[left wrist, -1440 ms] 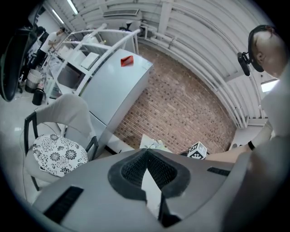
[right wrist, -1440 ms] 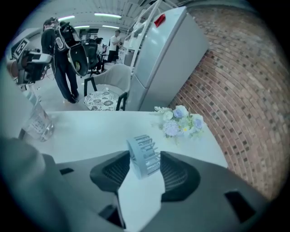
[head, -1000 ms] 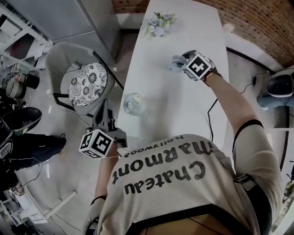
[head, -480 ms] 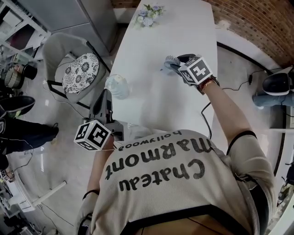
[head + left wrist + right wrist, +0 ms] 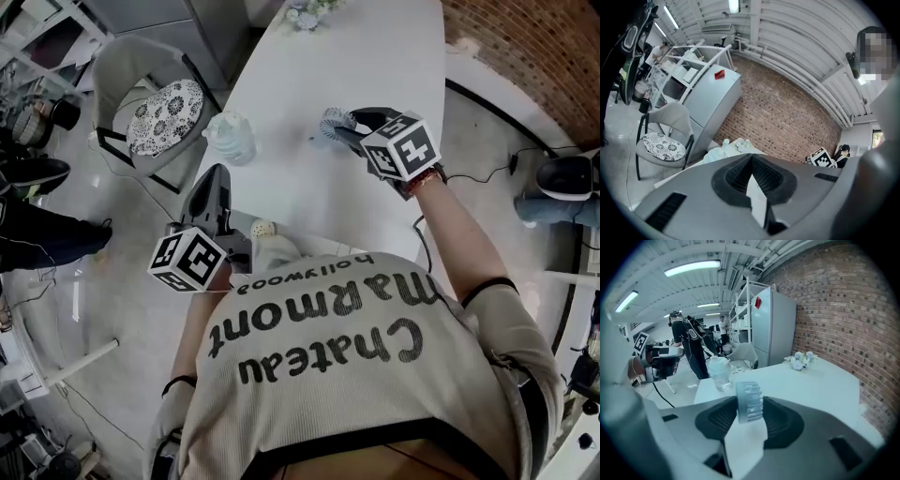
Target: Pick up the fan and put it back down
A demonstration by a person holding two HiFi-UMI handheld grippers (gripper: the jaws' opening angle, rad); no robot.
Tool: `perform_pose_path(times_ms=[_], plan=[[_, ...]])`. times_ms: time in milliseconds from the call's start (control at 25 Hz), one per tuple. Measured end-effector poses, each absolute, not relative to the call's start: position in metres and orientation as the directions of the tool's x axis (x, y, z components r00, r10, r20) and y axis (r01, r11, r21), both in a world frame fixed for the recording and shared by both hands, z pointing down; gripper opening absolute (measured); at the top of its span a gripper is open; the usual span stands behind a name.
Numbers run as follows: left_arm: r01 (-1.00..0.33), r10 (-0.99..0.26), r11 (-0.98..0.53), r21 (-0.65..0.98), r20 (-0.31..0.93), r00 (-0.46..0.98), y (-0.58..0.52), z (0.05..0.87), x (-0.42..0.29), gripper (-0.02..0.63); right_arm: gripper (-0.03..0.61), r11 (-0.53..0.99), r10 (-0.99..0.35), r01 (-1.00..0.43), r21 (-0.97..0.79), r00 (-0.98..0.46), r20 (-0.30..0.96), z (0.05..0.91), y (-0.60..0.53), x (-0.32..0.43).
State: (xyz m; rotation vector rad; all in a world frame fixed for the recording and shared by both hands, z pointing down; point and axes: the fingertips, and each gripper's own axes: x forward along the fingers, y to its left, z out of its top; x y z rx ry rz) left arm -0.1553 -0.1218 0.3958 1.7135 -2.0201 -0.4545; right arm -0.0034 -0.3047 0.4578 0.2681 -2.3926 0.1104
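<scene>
We see the right hand-held gripper (image 5: pixel 349 129) pinching the fan (image 5: pixel 749 401), a small pale ribbed thing. It stands upright between the two dark pads, which press on it from either side. The jaws have just been closing, with the fan between them. From the head view the fan (image 5: pixel 334 124) sits at the tip of that gripper, over the middle of the white worktop (image 5: pixel 394 56). We cannot tell whether it touches the surface. The marker cube and the person's arm reach in from the near right.

The left hand-held gripper (image 5: pixel 751 157) has its pads pressed together at the tips, and we see nothing between them. In the head view this gripper (image 5: pixel 217 176) is just off the near left edge of the worktop, pointing roughly level along that edge.

A clear bottle (image 5: pixel 230 138) stands on the worktop near its left edge, well apart from the fan. In the right gripper view the bottle (image 5: pixel 719 372) shows beyond the fan and to its left. A small bunch of pale flowers (image 5: pixel 800 359) lies at the far end of the worktop, near the brick wall (image 5: pixel 843 319). A grey chair (image 5: pixel 150 108) with a patterned cushion stands on the floor to the left of the worktop. A tall grey fridge (image 5: pixel 771 329) stands against the wall beyond it.
</scene>
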Motion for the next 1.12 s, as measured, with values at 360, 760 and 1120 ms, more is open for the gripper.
perform_pose_path(times_ms=[360,760,1120], plan=[[-0.816,-0.968,0.252,0.52,0.138,-0.211,-0.075,0.405,-0.146,0.002,0.176,0.993,-0.065,-0.113,-0.035,-0.772,0.633,0.448,-0.248,-0.021],[-0.777,-0.934,0.356,0.519,0.169,-0.315,-0.018,0.416,-0.152,0.002,0.175,1.0,0.024,0.019,-0.014,-0.762,0.648,0.452,-0.199,-0.051],[-0.75,-0.913,0.404,0.524,0.182,-0.365,0.013,0.418,-0.172,0.002,0.173,0.995,0.045,0.096,0.033,-0.71,0.703,0.477,-0.167,-0.079]])
